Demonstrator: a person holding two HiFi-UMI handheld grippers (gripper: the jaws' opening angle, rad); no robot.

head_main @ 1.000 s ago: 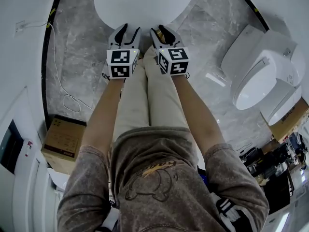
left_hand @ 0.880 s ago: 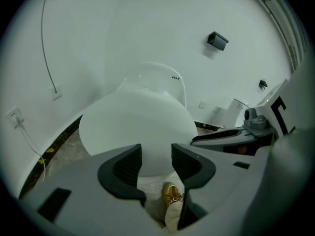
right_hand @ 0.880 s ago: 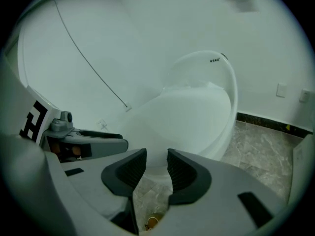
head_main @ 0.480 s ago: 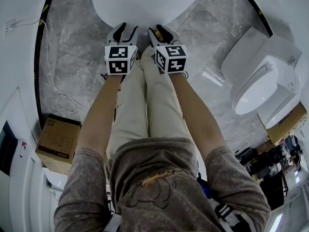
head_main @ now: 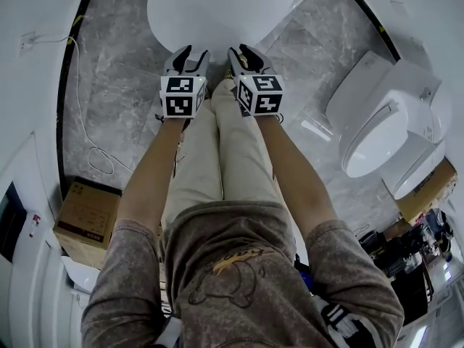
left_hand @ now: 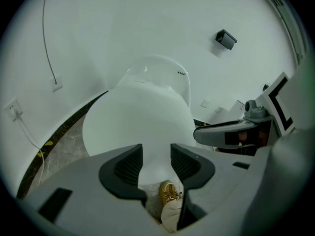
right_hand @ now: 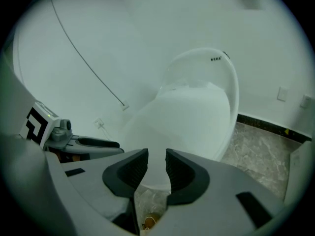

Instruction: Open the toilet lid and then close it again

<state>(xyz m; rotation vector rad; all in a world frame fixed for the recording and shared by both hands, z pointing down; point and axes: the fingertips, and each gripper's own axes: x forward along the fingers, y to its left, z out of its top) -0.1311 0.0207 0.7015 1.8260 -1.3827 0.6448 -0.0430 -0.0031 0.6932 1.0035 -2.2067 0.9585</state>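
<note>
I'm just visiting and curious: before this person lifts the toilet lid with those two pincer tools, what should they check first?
1. Toilet lid down and ready to lift: ok.
2. Left gripper empty: ok. Its jaws are apart with nothing between them, and they have just closed slightly.
3. Right gripper empty: ok. The gap is narrower, and its jaws have just been closing.
4. Both grippers aimed at the lid's front edge: ok.
5. Jaws touching the lid: cannot tell.
6. Cable out of the way: ok. It lies off to the left by the wall.
</note>
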